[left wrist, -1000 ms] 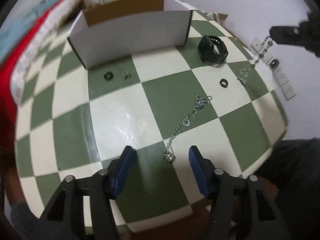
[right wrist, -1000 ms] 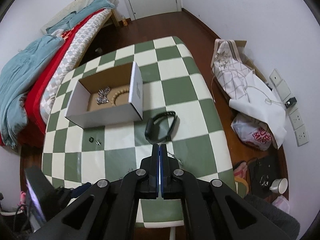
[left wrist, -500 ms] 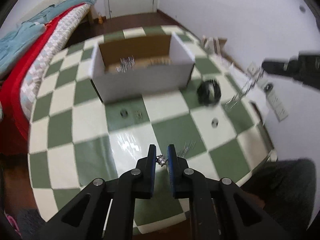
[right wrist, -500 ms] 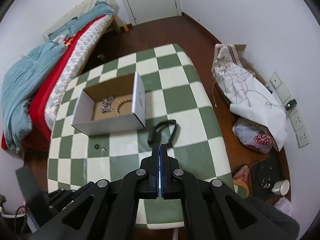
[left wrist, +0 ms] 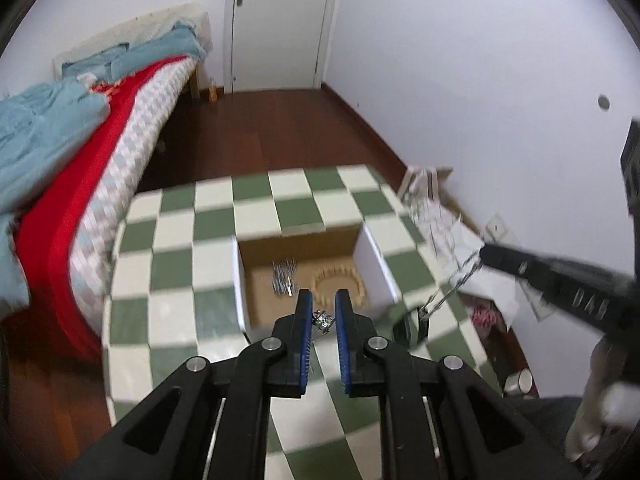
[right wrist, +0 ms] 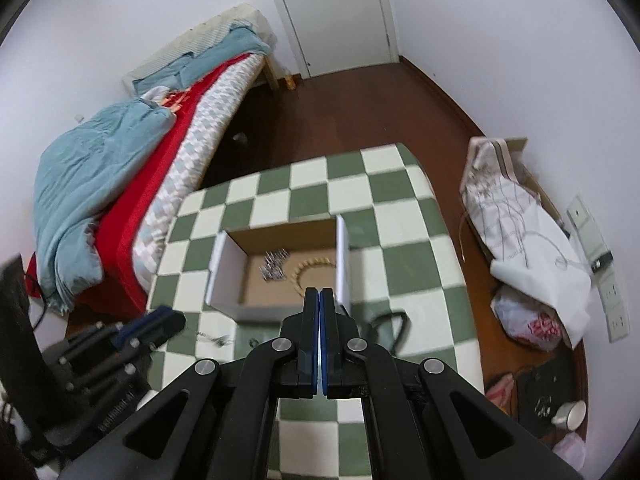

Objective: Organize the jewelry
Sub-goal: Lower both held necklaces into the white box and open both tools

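My left gripper [left wrist: 323, 311] is shut on the end of a silver chain [left wrist: 323, 320] and holds it high above the checkered table, near the open cardboard box [left wrist: 256, 280]. The box holds a silver piece [left wrist: 283, 277] and a wooden bead bracelet [left wrist: 339, 283]. My right gripper [right wrist: 321, 300] is shut; in the left wrist view its tip [left wrist: 492, 257] holds a dangling silver chain [left wrist: 452, 288]. The box [right wrist: 224, 276] also shows in the right wrist view, with the left gripper [right wrist: 160, 320] at lower left.
A black watch [right wrist: 394, 328] lies on the green-and-white table [right wrist: 400, 216] right of the box. Small silver pieces [right wrist: 216, 338] lie in front of the box. A bed [right wrist: 120, 152] stands to the left, bags [right wrist: 520, 220] on the floor to the right.
My left gripper closed on the chain's end and lifted it from the table up toward the box. The right gripper stayed shut and shifted slightly with its chain.
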Tool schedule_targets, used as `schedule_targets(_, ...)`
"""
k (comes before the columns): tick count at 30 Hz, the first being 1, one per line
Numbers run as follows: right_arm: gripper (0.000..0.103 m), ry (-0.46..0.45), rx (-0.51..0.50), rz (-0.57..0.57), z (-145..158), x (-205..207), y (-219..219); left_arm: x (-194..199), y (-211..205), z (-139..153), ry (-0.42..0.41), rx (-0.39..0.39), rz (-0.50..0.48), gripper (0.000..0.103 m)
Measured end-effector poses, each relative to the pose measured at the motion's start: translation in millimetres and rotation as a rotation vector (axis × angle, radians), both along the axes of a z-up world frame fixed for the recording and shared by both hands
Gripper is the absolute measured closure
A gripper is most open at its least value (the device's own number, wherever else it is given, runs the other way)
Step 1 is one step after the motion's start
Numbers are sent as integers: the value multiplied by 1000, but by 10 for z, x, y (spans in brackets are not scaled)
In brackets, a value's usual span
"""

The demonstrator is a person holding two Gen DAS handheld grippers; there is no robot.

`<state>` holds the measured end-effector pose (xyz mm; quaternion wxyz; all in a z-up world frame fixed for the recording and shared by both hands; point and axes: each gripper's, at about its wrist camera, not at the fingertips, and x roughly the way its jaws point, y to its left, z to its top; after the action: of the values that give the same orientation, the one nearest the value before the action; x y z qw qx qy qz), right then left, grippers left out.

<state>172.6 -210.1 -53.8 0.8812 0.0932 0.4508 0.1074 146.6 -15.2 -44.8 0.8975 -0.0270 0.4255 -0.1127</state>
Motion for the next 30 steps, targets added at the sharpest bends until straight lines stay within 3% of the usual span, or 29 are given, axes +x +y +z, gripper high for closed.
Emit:
schedule_targets(5, 103, -8, 6, 11, 44, 260, 157, 355, 82, 82, -7, 17, 6, 95)
schedule_targets(12, 103, 85, 0, 43, -326, 702, 399, 812, 193, -294, 99, 24, 11, 95)
schedule_targets(23, 102, 247, -51, 95, -994, 1218, 568, 1084, 294, -831, 255, -39, 18, 94)
schedule_targets(30, 101, 334, -65, 78, -1235, 1349, 525, 1156, 351, -936, 298, 9, 65, 90)
